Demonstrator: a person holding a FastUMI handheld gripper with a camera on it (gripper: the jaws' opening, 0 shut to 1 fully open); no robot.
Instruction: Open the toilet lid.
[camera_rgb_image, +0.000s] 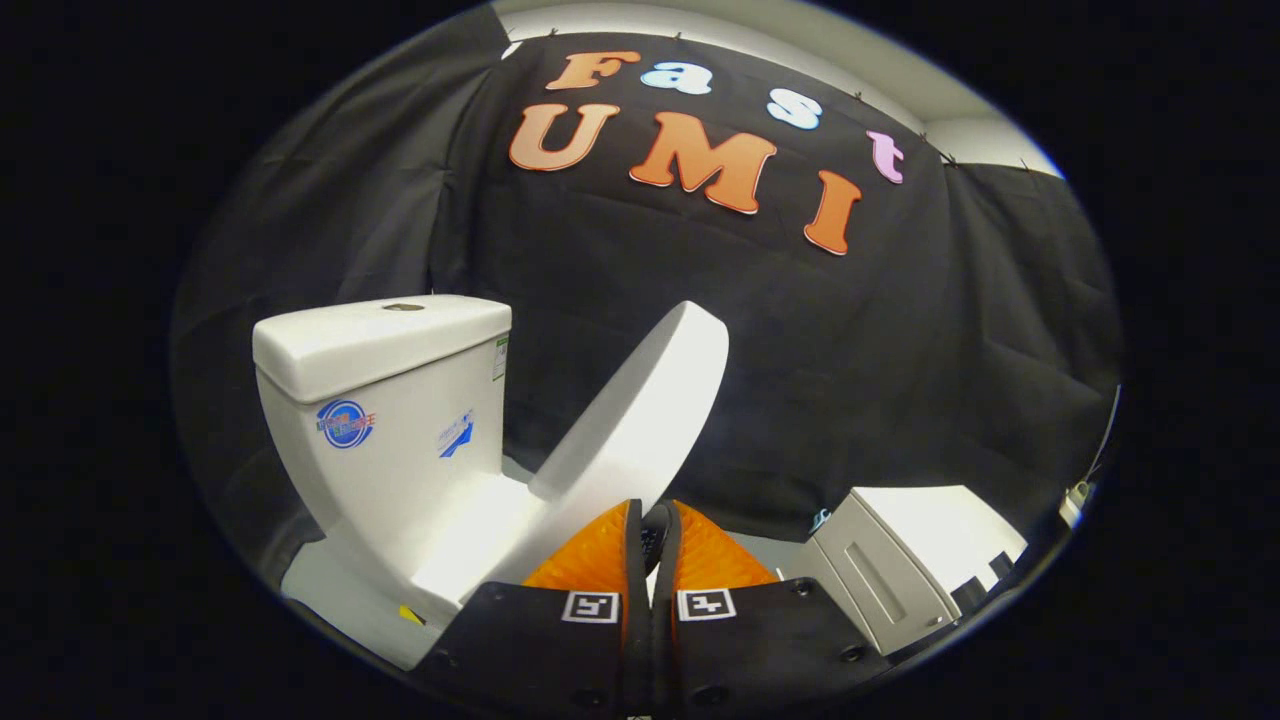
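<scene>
A white toilet stands to the left of and beyond my fingers, with its tank (385, 400) upright at the far left. The white lid (640, 410) is lifted partway and slants up and away from the bowl (470, 550). The lid's free rim is the high end. My gripper (655, 520) sits right at the lid's lower part, where the lid's edge passes behind the left finger (595, 555). The two fingers lie pressed close together with only a thin slit between them, and I see nothing held in that slit. The bowl's opening is hidden by the lid and the fingers.
A white box-like cabinet (900, 570) stands on the floor just right of the fingers. Black cloth hangs behind the toilet and all around the booth. A small cable or fitting (1078, 495) shows at the far right by the wall.
</scene>
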